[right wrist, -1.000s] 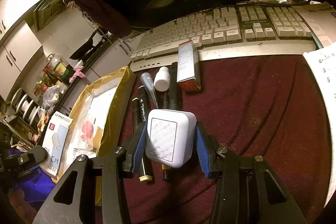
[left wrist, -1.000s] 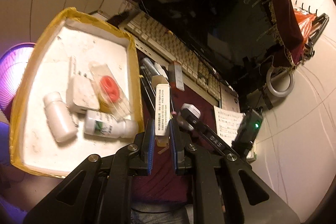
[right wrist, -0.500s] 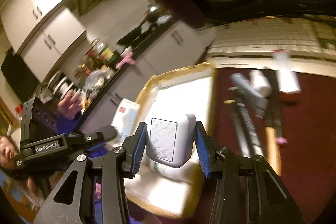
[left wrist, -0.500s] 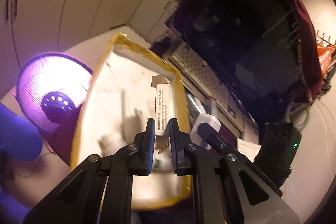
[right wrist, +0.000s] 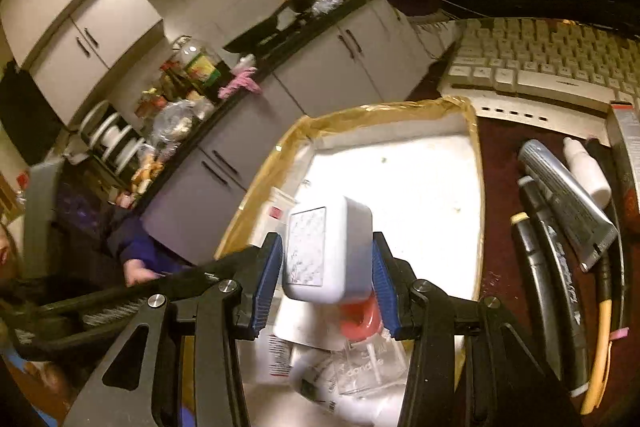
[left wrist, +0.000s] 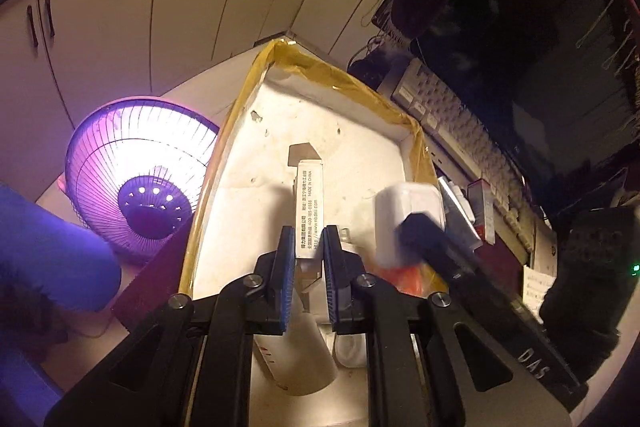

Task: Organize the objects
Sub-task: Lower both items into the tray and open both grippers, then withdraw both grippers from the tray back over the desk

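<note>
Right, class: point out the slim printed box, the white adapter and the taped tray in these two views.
slim printed box point(left wrist: 309, 203), left wrist view, on its printed side face.
white adapter point(right wrist: 326, 247), right wrist view, on its front face.
taped tray point(right wrist: 384, 111), right wrist view, on its far taped rim.

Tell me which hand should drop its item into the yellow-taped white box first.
Probably left: the left gripper holds its slim white carton over the box's bare floor; the right gripper's white adapter hangs above clutter.

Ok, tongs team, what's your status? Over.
Left tongs shut on slim box. Right tongs shut on white adapter. Both over tray; bottles underneath.
</note>
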